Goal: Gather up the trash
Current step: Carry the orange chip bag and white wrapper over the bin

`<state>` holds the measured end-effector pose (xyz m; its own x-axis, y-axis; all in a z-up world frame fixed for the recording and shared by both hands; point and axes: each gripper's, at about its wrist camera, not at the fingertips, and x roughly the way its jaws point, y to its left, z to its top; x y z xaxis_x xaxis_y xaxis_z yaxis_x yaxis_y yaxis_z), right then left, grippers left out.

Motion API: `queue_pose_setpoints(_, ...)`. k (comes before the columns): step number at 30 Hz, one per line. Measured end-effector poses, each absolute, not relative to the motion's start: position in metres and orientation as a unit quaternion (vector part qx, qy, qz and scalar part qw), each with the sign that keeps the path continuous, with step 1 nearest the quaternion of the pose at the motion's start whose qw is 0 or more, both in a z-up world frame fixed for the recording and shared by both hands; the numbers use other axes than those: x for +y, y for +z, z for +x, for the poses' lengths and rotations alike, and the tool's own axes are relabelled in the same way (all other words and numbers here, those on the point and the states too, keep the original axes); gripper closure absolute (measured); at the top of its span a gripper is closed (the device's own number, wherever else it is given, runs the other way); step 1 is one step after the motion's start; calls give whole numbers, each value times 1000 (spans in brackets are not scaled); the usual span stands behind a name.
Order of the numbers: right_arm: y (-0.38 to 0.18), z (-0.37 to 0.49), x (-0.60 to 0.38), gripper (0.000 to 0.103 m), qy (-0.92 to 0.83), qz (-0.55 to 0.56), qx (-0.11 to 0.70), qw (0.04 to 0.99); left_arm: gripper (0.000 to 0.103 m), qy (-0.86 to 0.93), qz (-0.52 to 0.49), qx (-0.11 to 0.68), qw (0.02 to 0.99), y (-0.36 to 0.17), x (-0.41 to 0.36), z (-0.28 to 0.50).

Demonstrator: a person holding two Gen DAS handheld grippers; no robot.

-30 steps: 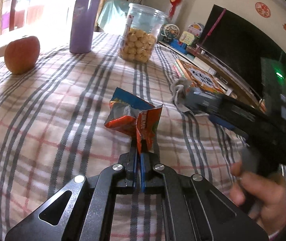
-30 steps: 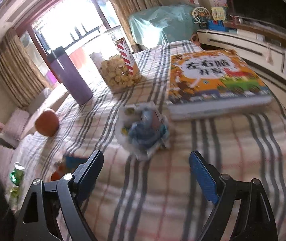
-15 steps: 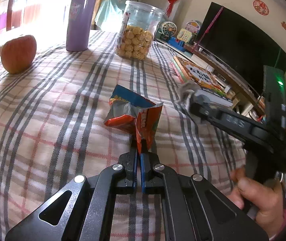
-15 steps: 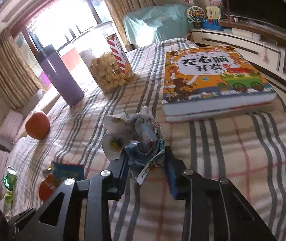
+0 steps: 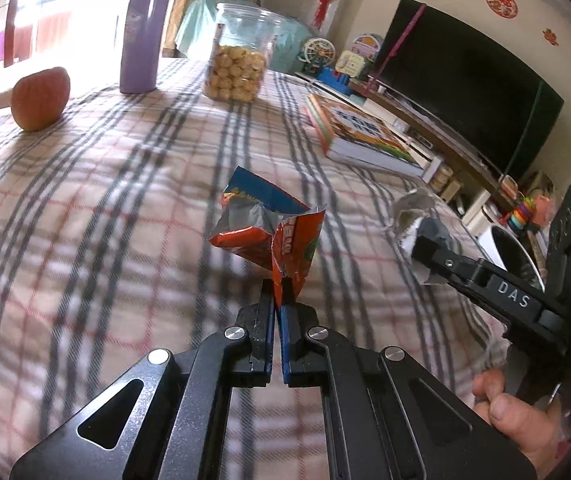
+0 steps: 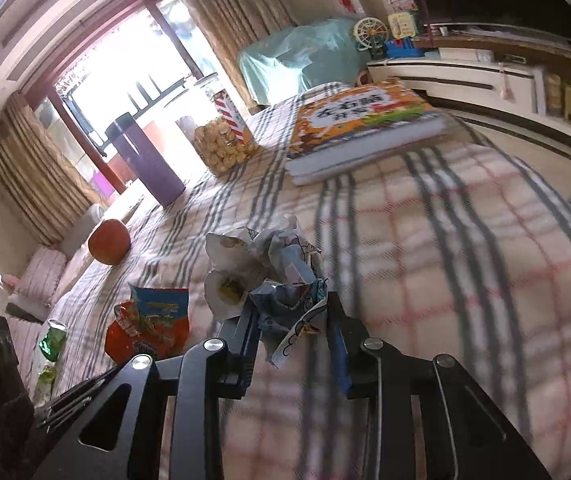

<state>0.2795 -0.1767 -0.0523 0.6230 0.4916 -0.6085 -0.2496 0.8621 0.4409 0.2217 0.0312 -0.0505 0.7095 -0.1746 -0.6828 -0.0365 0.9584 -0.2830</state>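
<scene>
Two pieces are in hand, the left tongs (image 5: pixel 279 300) pinching the orange-and-blue foil snack wrapper (image 5: pixel 269 232), the right tongs (image 6: pixel 291 320) clamping the crumpled white-and-blue paper wad (image 6: pixel 261 276); binning remains, possibly the white bin (image 5: pixel 513 252) at three o'clock.

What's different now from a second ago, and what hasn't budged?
The right gripper has just closed on the crumpled paper wad and carried it off toward the table's edge. The left gripper still pinches the orange snack wrapper. Apple, purple bottle, cookie jar and book stayed put.
</scene>
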Motion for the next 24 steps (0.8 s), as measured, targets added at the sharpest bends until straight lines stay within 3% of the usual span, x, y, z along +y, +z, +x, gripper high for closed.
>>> queue_pose_setpoints(24,-40,197,-306,72,124,191,345,911,101,-141,-54,374,915,-27,-93,194)
